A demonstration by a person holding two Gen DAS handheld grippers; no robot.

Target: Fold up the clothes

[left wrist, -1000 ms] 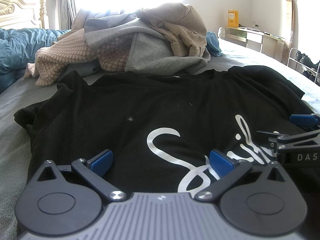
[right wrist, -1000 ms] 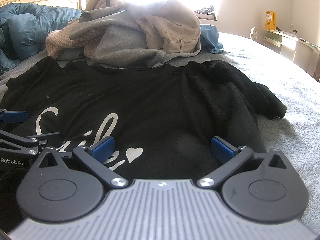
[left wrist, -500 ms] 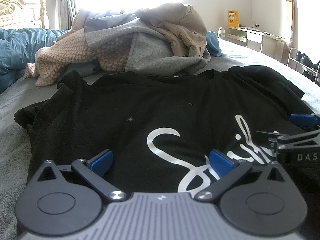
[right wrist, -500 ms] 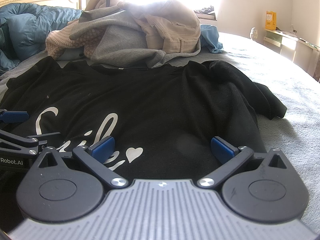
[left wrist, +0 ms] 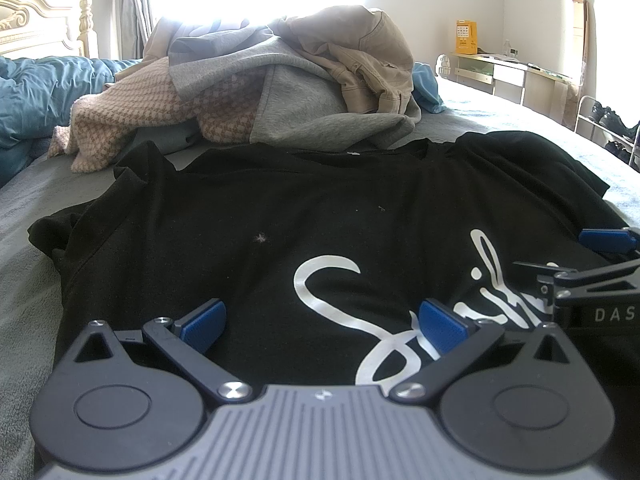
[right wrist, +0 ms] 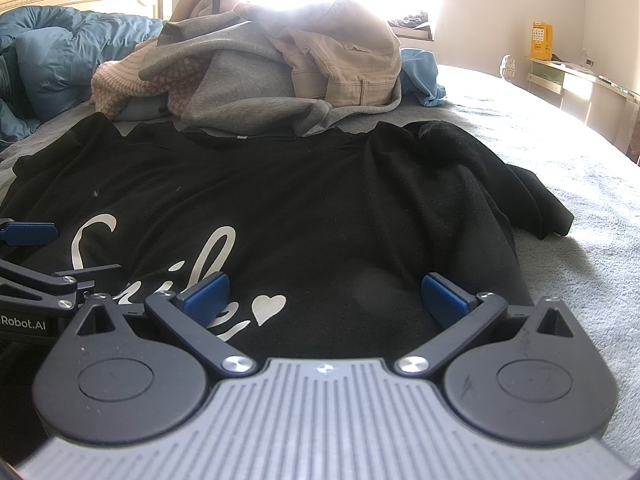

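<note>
A black T-shirt [left wrist: 280, 208] with white script lettering lies spread front-up on the grey bed, collar away from me; it also shows in the right wrist view [right wrist: 320, 200]. My left gripper [left wrist: 322, 322] is open and empty, low over the shirt's near hem on its left half. My right gripper [right wrist: 326, 296] is open and empty over the hem on the right half. Each gripper's side shows in the other's view: the right one in the left wrist view [left wrist: 596, 276], the left one in the right wrist view [right wrist: 36, 264].
A pile of unfolded clothes [left wrist: 280, 92], grey, beige and houndstooth pink, lies just beyond the shirt's collar. A blue duvet [left wrist: 36, 96] lies at the far left by the headboard. A desk [left wrist: 516, 72] and shoe rack stand right of the bed.
</note>
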